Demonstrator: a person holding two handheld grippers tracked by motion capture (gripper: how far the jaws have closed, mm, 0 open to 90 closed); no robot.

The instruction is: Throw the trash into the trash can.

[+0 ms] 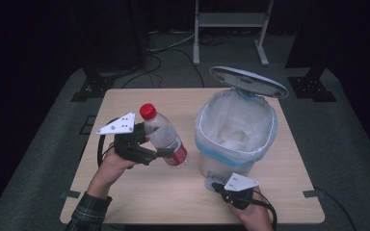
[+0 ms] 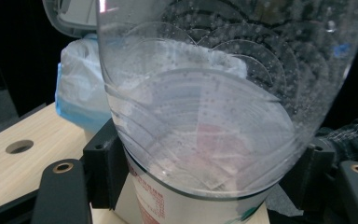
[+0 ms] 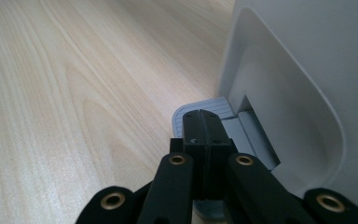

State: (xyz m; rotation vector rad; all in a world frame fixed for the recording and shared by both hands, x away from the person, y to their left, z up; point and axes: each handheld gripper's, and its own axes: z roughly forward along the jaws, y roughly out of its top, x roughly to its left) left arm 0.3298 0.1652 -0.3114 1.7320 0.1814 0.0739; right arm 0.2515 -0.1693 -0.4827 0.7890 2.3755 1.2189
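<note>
The jaws of the left gripper (image 1: 160, 144) stand wide and clamp the clear body of a plastic bottle (image 1: 165, 136) from both sides; the left gripper view shows the bottle (image 2: 214, 121) wedged between the two black pads, droplets on its inner wall and a printed label at its lower end. The bottle has a red cap (image 1: 147, 110) and is held above the table (image 1: 125, 192), tilted, cap up and away from the bin. The jaws of the right gripper (image 3: 200, 122) are pressed flat together with nothing between them, their tips resting on the grey foot pedal (image 3: 186, 114) at the base of the white pedal bin (image 1: 234, 139). The bin stands just right of the bottle, its lid (image 1: 248, 82) raised, a pale liner bag (image 1: 212, 115) folded over its rim.
</note>
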